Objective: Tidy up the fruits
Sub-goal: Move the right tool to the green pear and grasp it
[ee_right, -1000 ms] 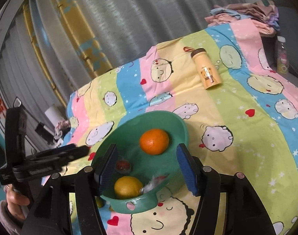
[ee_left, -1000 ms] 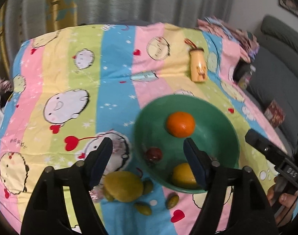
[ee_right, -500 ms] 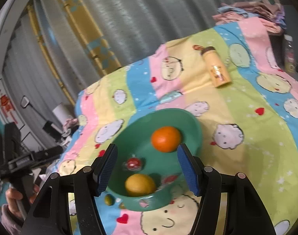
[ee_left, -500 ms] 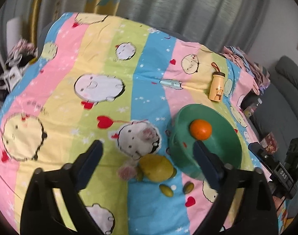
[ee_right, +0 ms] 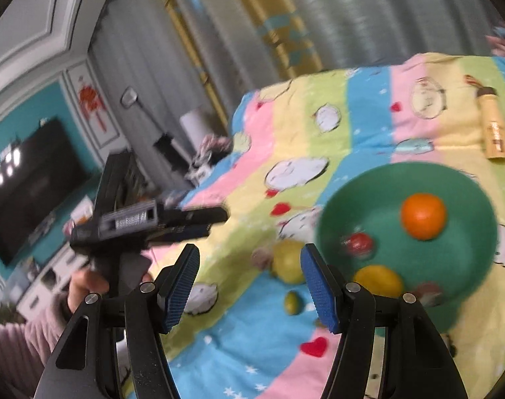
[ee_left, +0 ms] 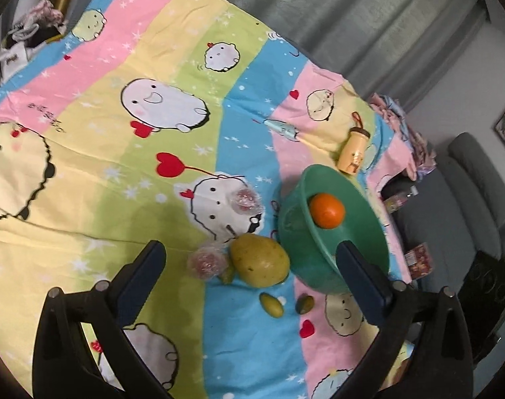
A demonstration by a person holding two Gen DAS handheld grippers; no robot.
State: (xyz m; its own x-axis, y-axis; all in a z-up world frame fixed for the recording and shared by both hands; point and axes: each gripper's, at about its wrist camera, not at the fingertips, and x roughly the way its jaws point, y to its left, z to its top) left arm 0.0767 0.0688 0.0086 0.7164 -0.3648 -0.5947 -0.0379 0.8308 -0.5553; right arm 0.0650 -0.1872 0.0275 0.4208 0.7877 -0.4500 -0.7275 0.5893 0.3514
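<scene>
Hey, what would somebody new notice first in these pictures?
Probably the green bowl on the striped cartoon bedsheet, with a bright orange inside it. Just left of the bowl, a big yellow-green mango lies on the sheet among small green fruits, between the left gripper's open fingers.

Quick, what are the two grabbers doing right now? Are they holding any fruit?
Left gripper: open, holding nothing.
Right gripper: open, holding nothing.

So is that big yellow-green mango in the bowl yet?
Out. The mango lies on the blanket, against the green bowl, outside its rim.
</scene>
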